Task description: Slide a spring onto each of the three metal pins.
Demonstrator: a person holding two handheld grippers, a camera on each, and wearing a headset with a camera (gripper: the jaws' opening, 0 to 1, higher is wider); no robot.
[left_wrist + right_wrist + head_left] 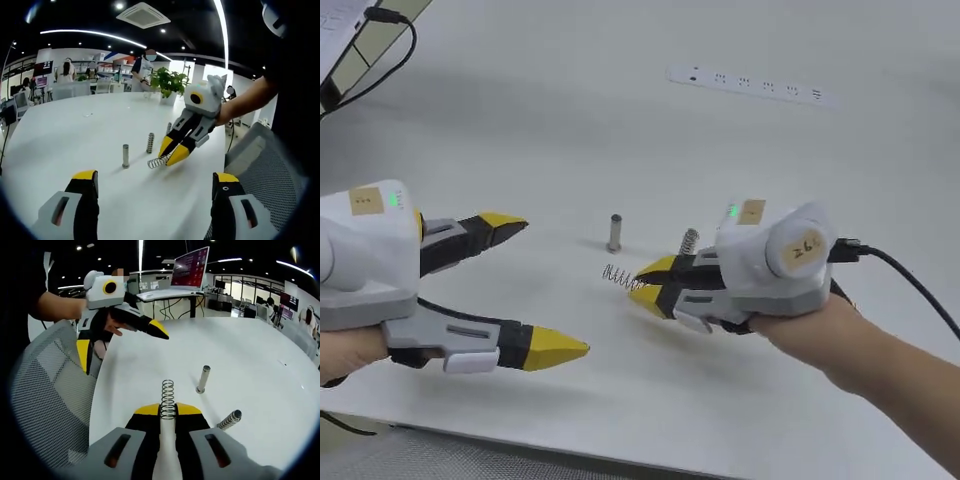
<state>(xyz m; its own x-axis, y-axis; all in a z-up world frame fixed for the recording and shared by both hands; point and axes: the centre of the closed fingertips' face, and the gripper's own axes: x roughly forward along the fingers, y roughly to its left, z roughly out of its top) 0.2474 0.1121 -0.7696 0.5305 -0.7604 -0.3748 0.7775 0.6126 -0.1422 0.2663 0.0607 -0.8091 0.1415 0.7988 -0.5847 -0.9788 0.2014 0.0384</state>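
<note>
My right gripper [646, 281] is shut on one end of a loose spring [617, 274], which sticks out level just above the white table. Its own view has the spring [168, 396] standing out past the closed yellow tips [168, 411]. A bare metal pin [615, 232] stands upright just beyond the spring. A second pin with a spring on it [689, 241] stands to its right, beside the right gripper. My left gripper [540, 286] hovers open and holds nothing, to the left of the pins. From the left gripper view, the bare pin [125, 155], the sprung pin [150, 142] and the right gripper [171, 154] lie ahead.
A white power strip [750, 86] lies at the far side of the table [550, 120]. A black cable [395, 60] runs from a laptop at the far left corner. The table's front edge is close below the grippers. A grey mesh chair [50, 400] stands beside the table.
</note>
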